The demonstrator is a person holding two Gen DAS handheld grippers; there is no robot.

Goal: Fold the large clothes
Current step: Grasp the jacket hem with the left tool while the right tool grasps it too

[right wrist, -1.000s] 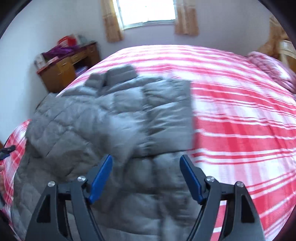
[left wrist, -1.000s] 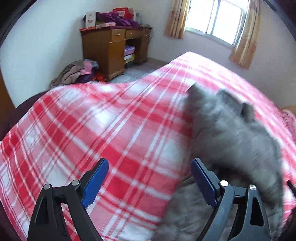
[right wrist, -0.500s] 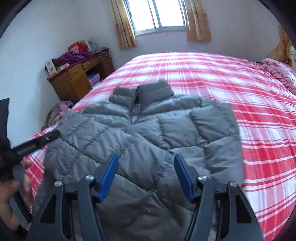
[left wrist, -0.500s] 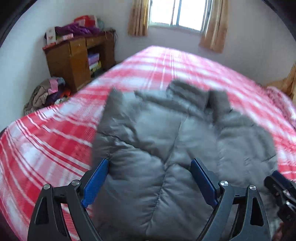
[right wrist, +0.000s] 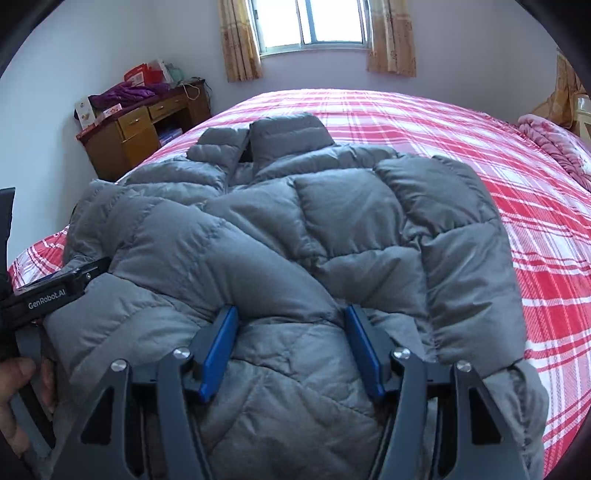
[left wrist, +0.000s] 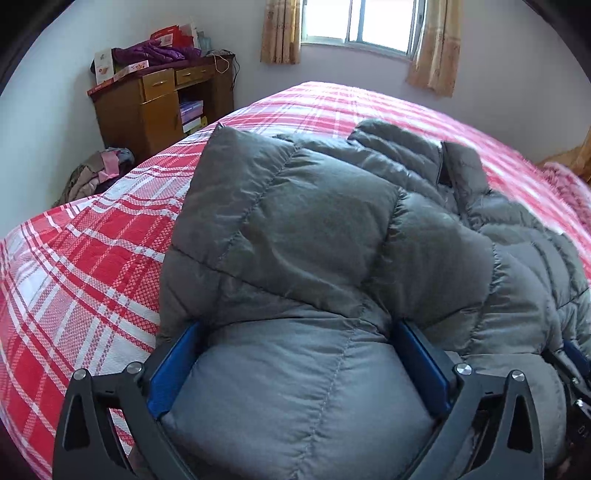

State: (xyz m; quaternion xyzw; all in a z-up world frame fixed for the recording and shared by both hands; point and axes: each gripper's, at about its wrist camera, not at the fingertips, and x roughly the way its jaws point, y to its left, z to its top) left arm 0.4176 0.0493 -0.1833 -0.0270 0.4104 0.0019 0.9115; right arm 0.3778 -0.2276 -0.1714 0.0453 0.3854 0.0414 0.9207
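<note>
We are looking down over a grey down jacket (left wrist: 325, 229) that is lying spread on the bed, on a red-and-white plaid bedspread (left wrist: 85, 258), with its collar (right wrist: 288, 136) pointing away toward the window (right wrist: 314, 22). Both sleeves are lying folded in across the front, and the right one (right wrist: 454, 236) is running down the jacket's edge nearest the bare plaid.

Our left gripper (left wrist: 295, 365) is sitting low at the near hem; its jaws have just been opening and are now standing as wide as they go, a puffed panel of the jacket bulging up between the blue pads (left wrist: 173, 373) and touching both. Whether they are pinching it or only straddling it, we cannot tell.

Our right gripper (right wrist: 291, 350) is resting at the hem too, its jaws having just narrowed to a middling gap, with padded fabric filling the space between them; again we cannot tell whether it is truly clamped.

In the right wrist view a hand (right wrist: 18, 398) is showing at the left edge, holding the other tool. A wooden desk (left wrist: 155, 103) is standing against the far wall.
</note>
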